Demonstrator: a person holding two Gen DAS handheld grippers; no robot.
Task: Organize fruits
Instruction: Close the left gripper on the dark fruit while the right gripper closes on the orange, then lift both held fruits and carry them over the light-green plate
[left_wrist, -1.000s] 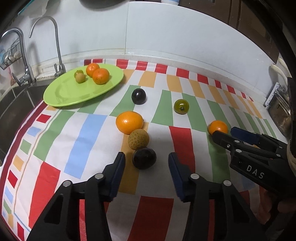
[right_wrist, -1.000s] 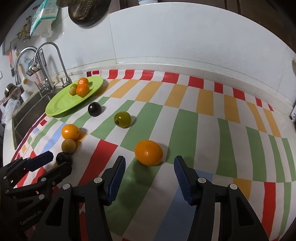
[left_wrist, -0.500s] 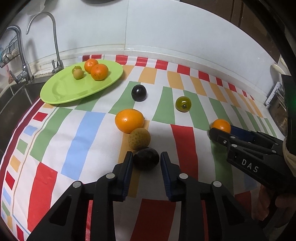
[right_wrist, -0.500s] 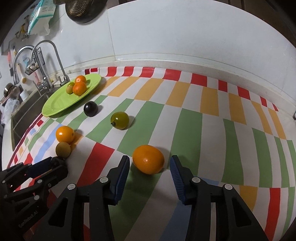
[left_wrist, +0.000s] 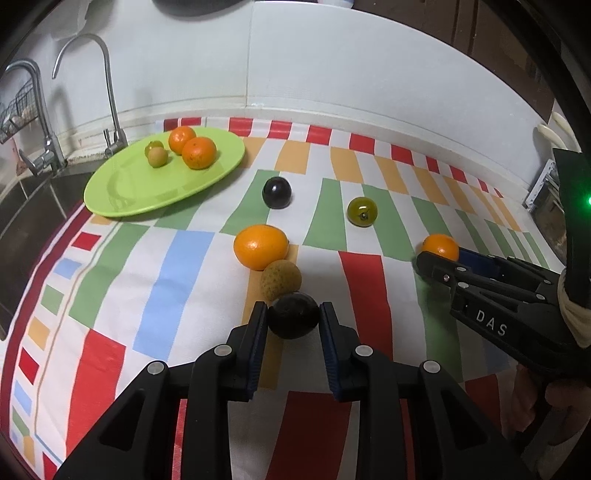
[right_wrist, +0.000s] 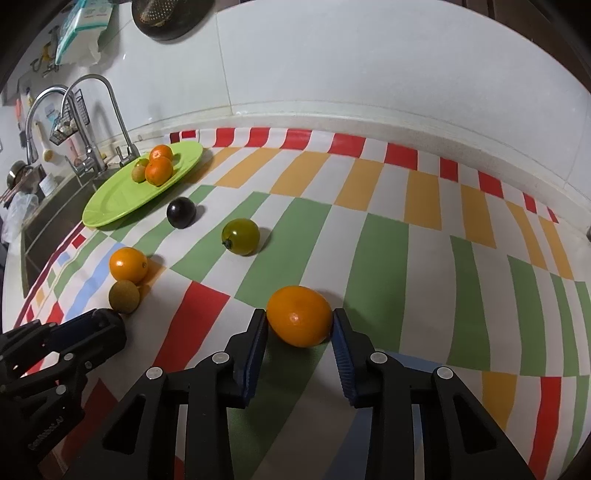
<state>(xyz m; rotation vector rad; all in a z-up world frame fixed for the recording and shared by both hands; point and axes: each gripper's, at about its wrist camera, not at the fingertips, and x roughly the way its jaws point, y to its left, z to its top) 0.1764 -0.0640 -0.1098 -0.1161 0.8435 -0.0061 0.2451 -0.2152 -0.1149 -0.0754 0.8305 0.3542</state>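
Observation:
My left gripper (left_wrist: 293, 308) is shut on a dark round fruit (left_wrist: 293, 320) that rests on the striped cloth (left_wrist: 177, 266). Just beyond it lie a rough tan fruit (left_wrist: 280, 279) and an orange (left_wrist: 260, 246). In the right wrist view my right gripper (right_wrist: 300, 313) has its jaws closing, and both pads touch the sides of another orange (right_wrist: 299, 317) on the cloth. A second dark fruit (left_wrist: 276, 192) and a green fruit (left_wrist: 362, 211) lie farther back. The green plate (left_wrist: 122, 192) at the back left holds two oranges (left_wrist: 198, 152) and small greenish fruit (left_wrist: 157, 157).
A sink (left_wrist: 29, 206) with two tall faucets (left_wrist: 110, 110) borders the cloth on the left. A white wall (left_wrist: 332, 66) closes off the back. A rack (left_wrist: 543, 188) stands at the far right edge. A person's hand (left_wrist: 532, 398) holds the right gripper's handle.
Both pairs of jaws have narrowed from wide apart. The left ones came together on the dark fruit first; the right ones now reach the orange's sides.

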